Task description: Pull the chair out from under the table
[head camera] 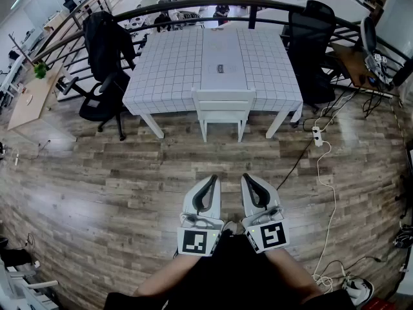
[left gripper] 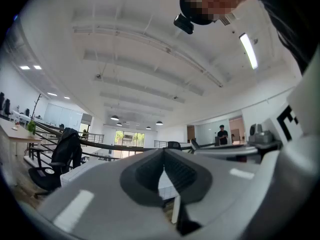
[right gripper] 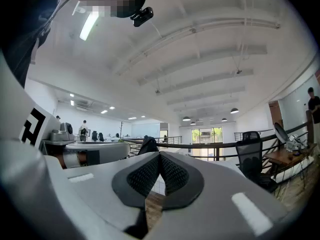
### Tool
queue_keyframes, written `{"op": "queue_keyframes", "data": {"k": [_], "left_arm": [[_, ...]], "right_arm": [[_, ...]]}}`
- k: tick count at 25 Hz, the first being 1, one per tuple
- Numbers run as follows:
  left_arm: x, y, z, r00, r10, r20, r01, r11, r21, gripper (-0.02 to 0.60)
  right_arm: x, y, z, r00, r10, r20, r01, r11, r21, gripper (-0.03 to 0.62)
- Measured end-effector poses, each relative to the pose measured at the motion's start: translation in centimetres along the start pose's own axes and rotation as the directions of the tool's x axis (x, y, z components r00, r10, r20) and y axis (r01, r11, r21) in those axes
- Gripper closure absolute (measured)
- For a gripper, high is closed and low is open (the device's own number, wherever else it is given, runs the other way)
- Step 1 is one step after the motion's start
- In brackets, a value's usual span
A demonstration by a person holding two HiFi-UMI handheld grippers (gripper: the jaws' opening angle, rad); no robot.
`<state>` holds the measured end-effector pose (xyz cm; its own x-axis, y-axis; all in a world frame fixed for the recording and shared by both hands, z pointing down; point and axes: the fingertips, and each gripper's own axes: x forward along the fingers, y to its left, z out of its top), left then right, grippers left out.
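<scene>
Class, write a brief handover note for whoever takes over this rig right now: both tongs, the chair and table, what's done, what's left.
Left tongs: shut, empty, held level.
Right tongs: shut, empty, beside the left.
White chair: tucked under the near edge of the table, well ahead of both tongs.
Done: nothing yet.
Left: approach, open the tongs, grip the chair, pull it out.

Looks like an open-plan office on a mezzanine. Black swivel chairs (head camera: 103, 105) flanking a grid-clothed counter (head camera: 168, 63), wooden desks (head camera: 29, 102) at both edges, a curved railing (head camera: 193, 4) behind. Power strip (head camera: 317, 135) and cables across plank floor (head camera: 97, 166). Strip lights (left gripper: 248, 50) on a white beamed ceiling.
</scene>
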<state>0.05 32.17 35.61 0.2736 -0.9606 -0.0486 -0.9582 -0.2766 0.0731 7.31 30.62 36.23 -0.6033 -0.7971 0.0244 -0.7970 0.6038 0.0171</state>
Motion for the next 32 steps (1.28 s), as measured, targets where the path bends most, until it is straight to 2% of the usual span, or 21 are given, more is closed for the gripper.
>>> {"op": "queue_keyframes", "data": {"k": [6,12,17,21,24,32], "left_arm": [[0.0,0.3,0.1,1.000,-0.013,0.017,0.013,1.000,0.029,0.575],[0.2,0.1,0.7,0.998,-0.009,0.058,0.006,0.999,0.053,0.575],[-0.6,-0.6,1.8,0.999,0.015,0.050,-0.018,0.998,0.059,0.575],[-1.2,-0.2,1.8,0.998,0.035,0.048,-0.037,0.999,0.030,0.575],[-1.5,-0.1,1.7,0.998,0.041,0.054,-0.043,0.998,0.038,0.575],[2.0,0.6,1.2,0.999,0.035,0.024,-0.036,0.999,0.019,0.575]], "right_arm": [[0.5,-0.3,-0.2,0.999,-0.011,0.034,0.010,0.999,0.044,0.600],[-0.1,-1.2,-0.7,1.000,-0.024,0.017,0.023,0.999,0.044,0.600],[-2.2,-1.5,-0.6,1.000,-0.001,0.000,0.001,0.998,0.070,0.600],[-3.0,-1.7,-1.6,1.000,0.002,0.014,-0.003,0.996,0.093,0.600],[-3.6,-1.9,-1.7,0.999,0.012,0.033,-0.015,0.995,0.096,0.600],[-2.3,-5.1,-1.9,1.000,-0.014,0.011,0.013,0.994,0.109,0.600]]}}
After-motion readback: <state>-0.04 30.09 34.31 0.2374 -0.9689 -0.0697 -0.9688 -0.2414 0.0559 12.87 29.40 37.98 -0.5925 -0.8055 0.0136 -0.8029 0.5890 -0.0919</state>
